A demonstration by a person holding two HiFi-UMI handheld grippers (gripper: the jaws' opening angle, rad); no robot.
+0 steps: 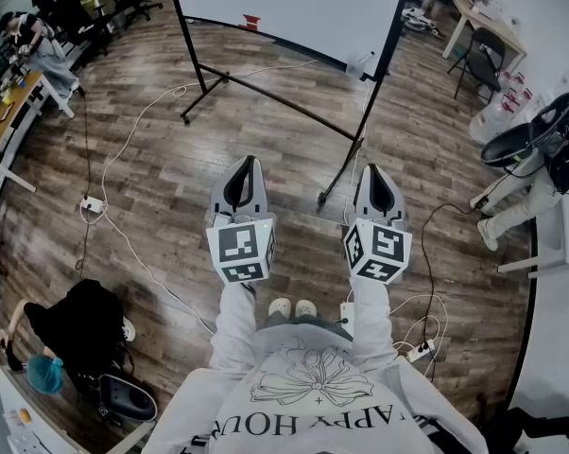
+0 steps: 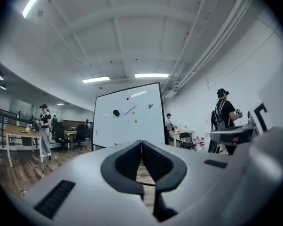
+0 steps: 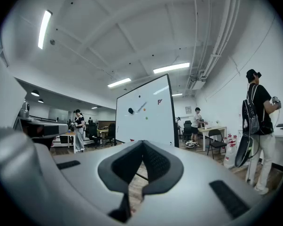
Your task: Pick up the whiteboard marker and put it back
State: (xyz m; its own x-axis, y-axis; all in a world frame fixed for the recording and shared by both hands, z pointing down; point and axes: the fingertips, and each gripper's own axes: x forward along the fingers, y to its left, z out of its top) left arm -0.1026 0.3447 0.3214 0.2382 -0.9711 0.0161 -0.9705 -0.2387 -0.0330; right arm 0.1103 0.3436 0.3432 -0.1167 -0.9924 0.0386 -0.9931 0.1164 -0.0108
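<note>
- 2 tools, my left gripper and my right gripper, are held level side by side, aimed at the whiteboard standing at 12 o'clock across the wooden floor.
- Both have their jaws pressed together with nothing between them.
- I judge the slim pale stick slanting on the board, at 2 o'clock from the black block, to be the whiteboard marker, though it is too small to be sure.
- It is well apart from me, so closed jaws suit the approach; they must part before the pick.
</note>
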